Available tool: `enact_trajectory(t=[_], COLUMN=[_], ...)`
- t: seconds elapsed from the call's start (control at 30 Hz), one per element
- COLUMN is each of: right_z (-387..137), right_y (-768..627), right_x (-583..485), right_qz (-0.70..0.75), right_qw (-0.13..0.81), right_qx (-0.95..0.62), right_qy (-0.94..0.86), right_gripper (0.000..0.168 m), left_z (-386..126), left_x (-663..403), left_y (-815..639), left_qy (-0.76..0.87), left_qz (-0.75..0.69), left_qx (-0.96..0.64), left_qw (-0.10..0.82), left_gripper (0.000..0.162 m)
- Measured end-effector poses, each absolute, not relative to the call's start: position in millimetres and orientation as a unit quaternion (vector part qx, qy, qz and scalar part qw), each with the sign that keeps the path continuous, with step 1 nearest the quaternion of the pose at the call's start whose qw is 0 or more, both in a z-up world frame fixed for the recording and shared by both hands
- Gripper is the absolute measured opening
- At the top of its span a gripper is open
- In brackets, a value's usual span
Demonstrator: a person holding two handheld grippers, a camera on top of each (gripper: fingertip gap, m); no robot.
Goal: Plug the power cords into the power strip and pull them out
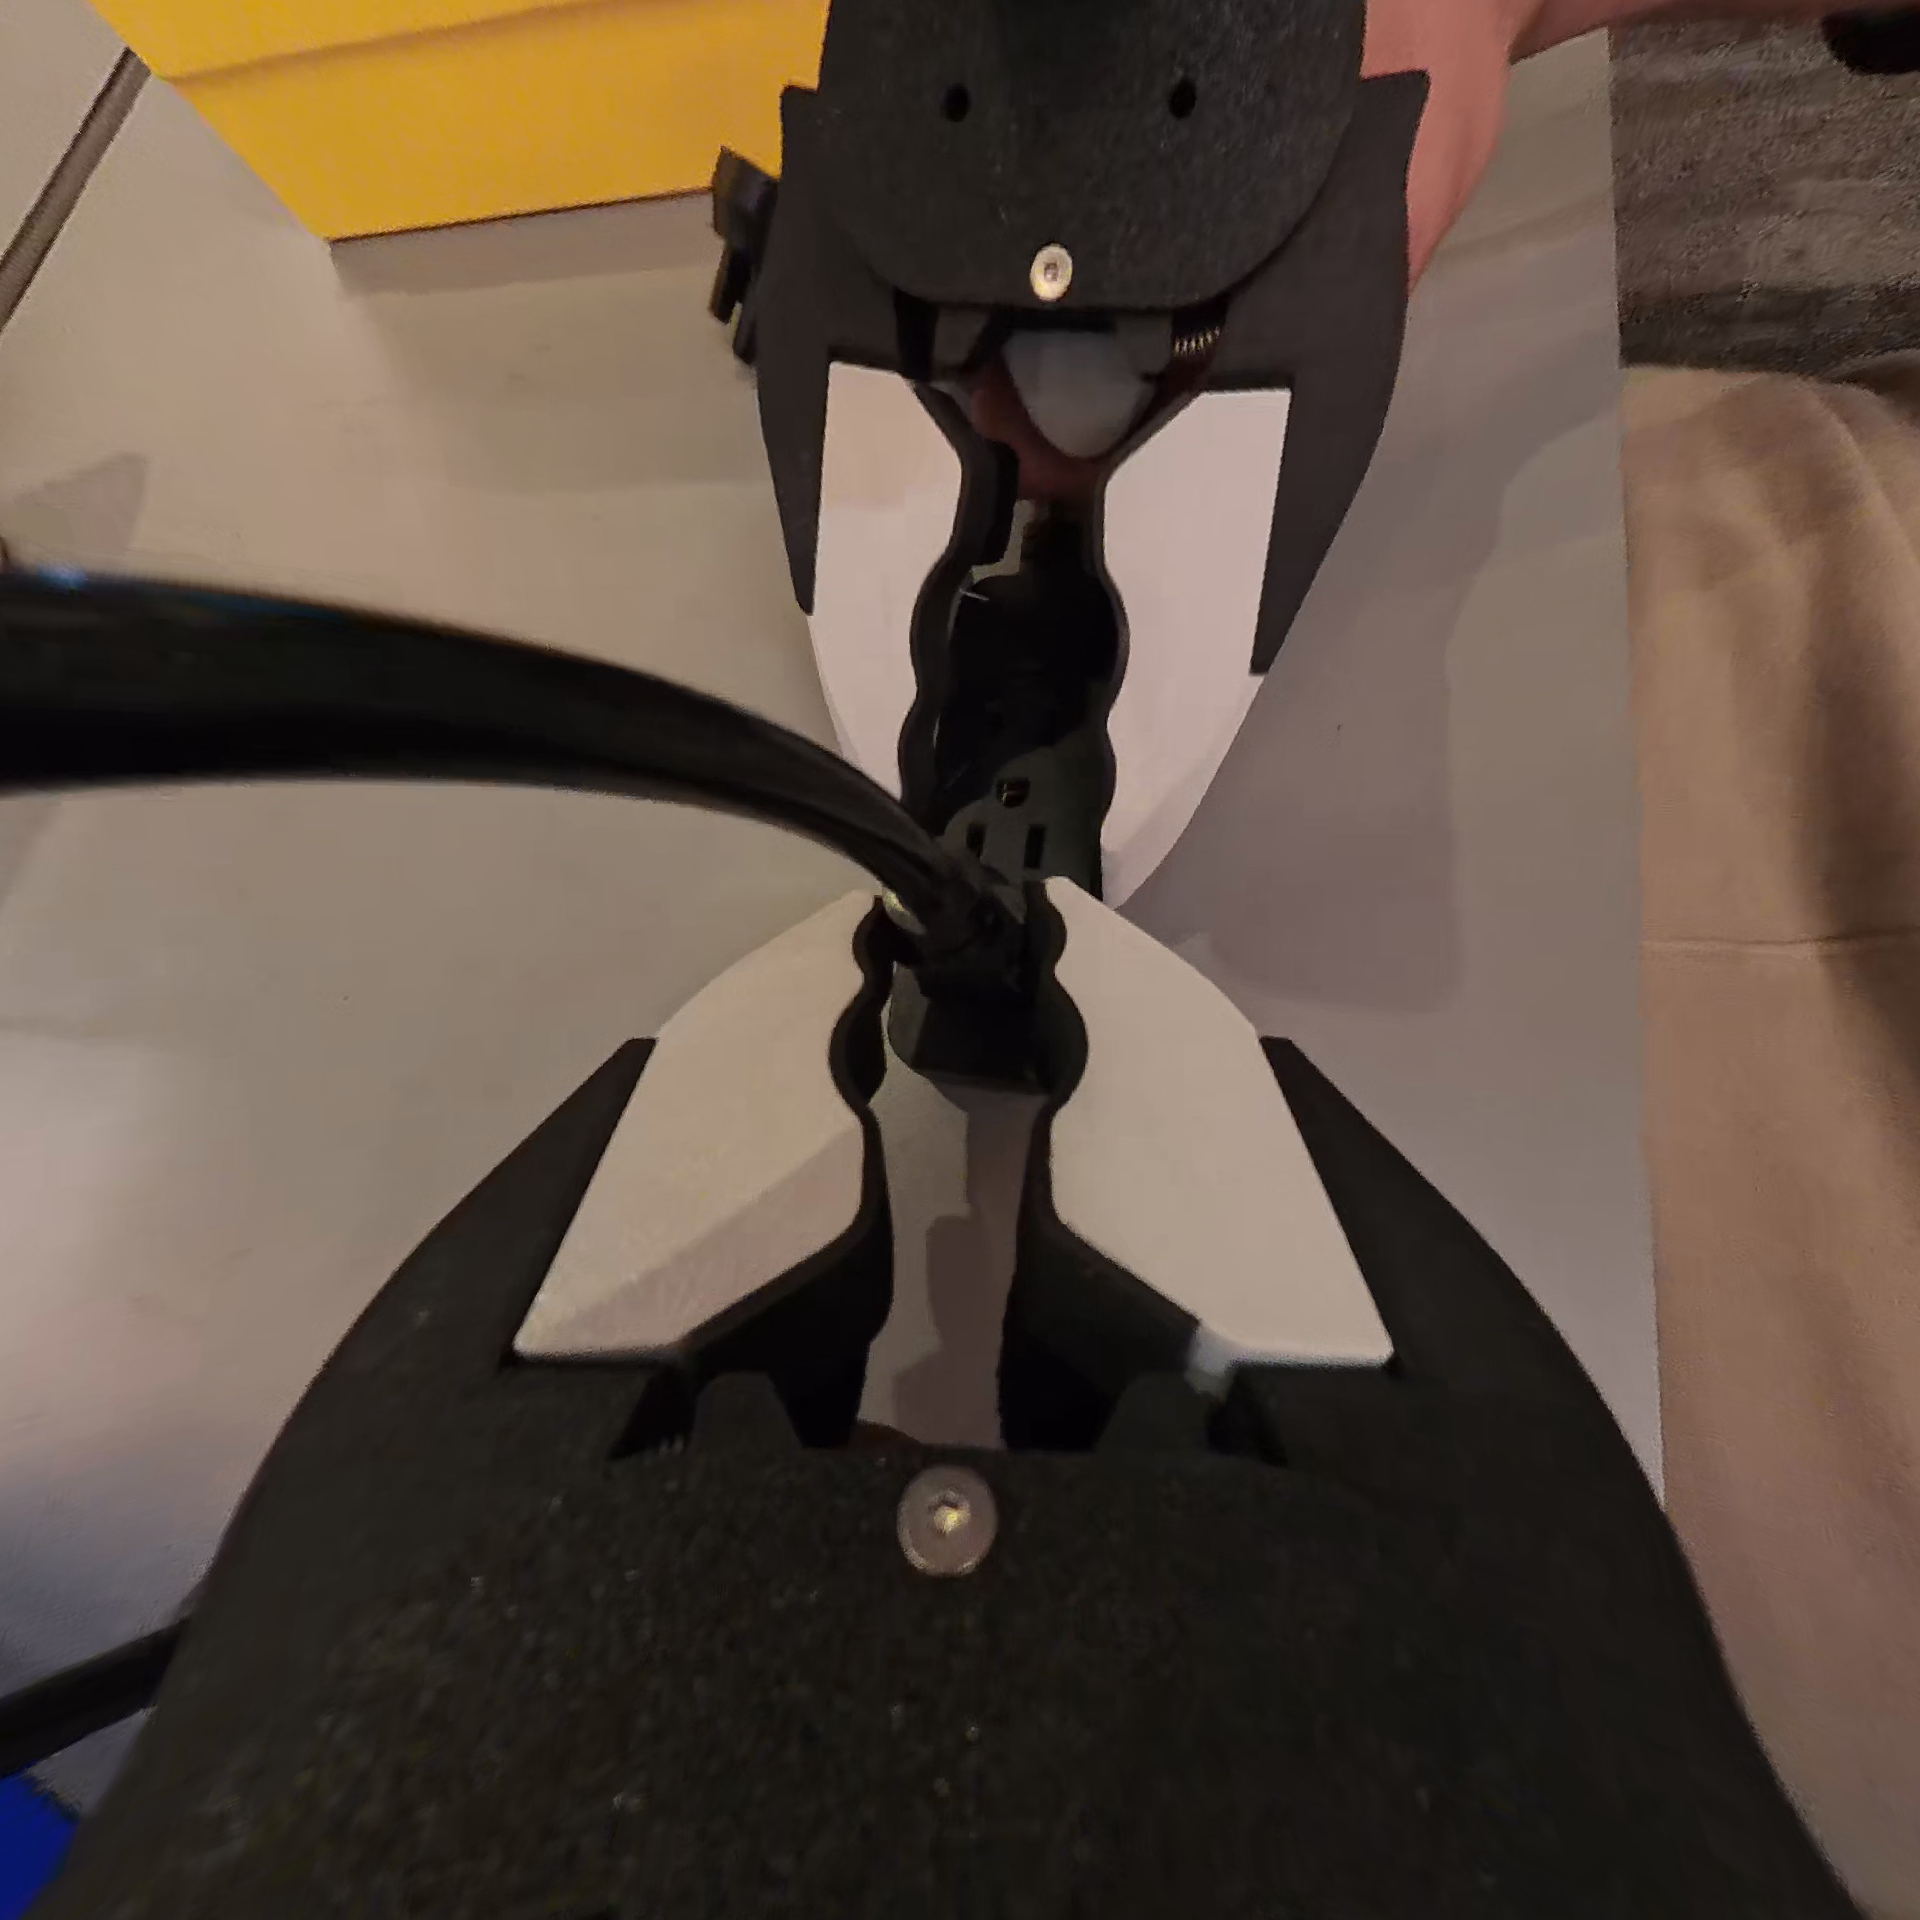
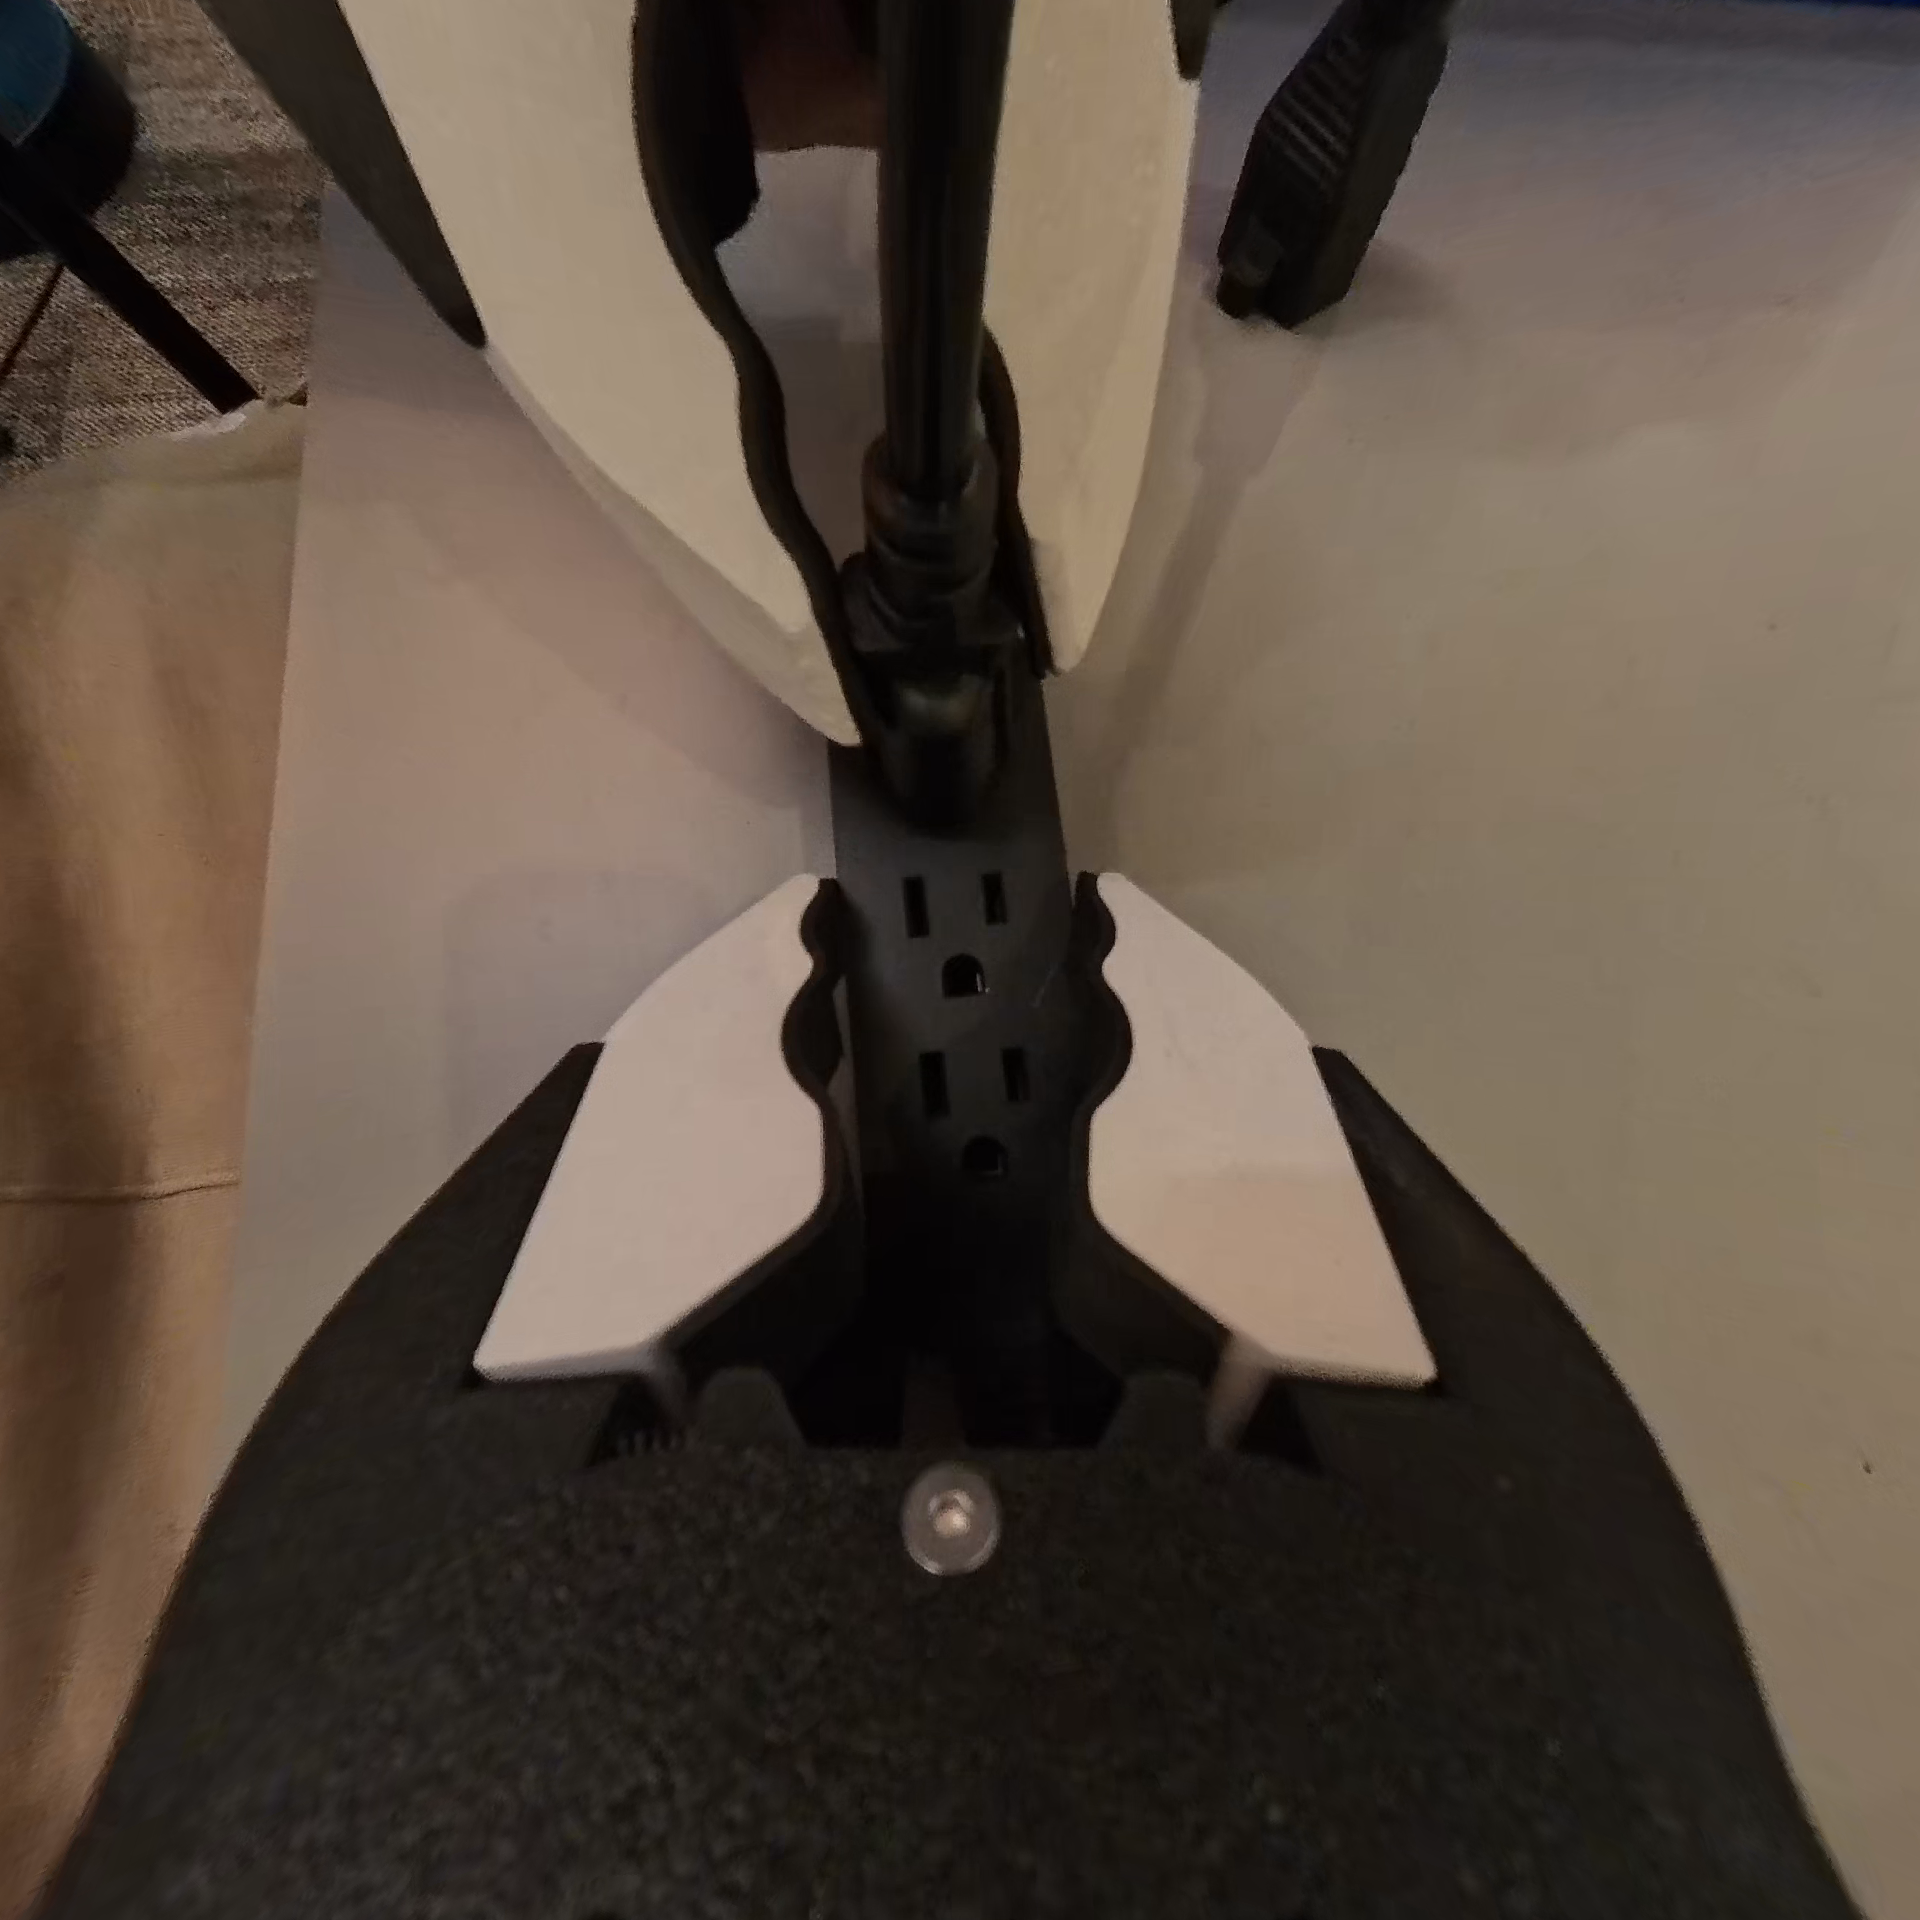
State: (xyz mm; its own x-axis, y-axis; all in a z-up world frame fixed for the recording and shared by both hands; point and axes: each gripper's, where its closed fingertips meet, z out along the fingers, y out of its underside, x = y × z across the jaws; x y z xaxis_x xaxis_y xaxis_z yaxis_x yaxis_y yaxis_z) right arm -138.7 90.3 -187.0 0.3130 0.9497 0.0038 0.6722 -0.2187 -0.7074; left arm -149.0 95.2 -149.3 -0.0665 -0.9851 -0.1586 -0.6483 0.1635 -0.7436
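Note:
In the left wrist view my left gripper [image 1: 961, 914] is shut on a black plug [image 1: 966, 1023], and its thick black cord [image 1: 416, 696] runs off to the left. The plug sits at the end of the black power strip [image 1: 1003, 826]. My right gripper [image 1: 1008, 821] comes in from the far side and clamps the strip. In the right wrist view my right gripper [image 2: 956, 888] is shut on the power strip [image 2: 956, 1039], where two bare outlets show between the fingers. The left gripper [image 2: 951, 707] holds the plug [image 2: 935, 665] against the strip's top face. I cannot tell how deep the prongs sit.
The strip lies on a white table [image 1: 312, 1143]. A yellow box [image 1: 468, 104] stands at the far left. Another black plug [image 2: 1320, 177] lies at the far right in the right wrist view. Beige fabric [image 1: 1766, 935] and grey carpet [image 1: 1766, 208] lie past the table edge. Across from one pair of fingers to the other is roughly 4 cm.

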Motion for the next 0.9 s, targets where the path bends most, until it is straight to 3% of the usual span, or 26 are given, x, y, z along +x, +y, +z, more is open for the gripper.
enact_trajectory(t=[0.13, 0.3, 0.9], right_z=[-187.3, -186.8, -175.1], right_y=[92.3, 89.0, 90.8], right_x=[-134.8, -136.3, -132.7], right_qz=[0.212, 0.235, 0.243], right_qw=[0.3, 0.305, 0.318], right_qx=[-0.754, -0.753, -0.751], right_qy=[-0.545, -0.534, -0.525], right_gripper=[0.044, 0.045, 0.044], left_z=[-148.7, -147.5, -120.7], left_x=[-141.5, -146.4, -129.9], left_y=[94.0, 93.7, 89.6], left_qy=[0.704, 0.672, 0.588], left_qz=[-0.207, -0.299, -0.422], left_qx=[-0.589, -0.588, -0.596], left_qw=[0.338, 0.337, 0.347], left_gripper=[0.023, 0.023, 0.021])
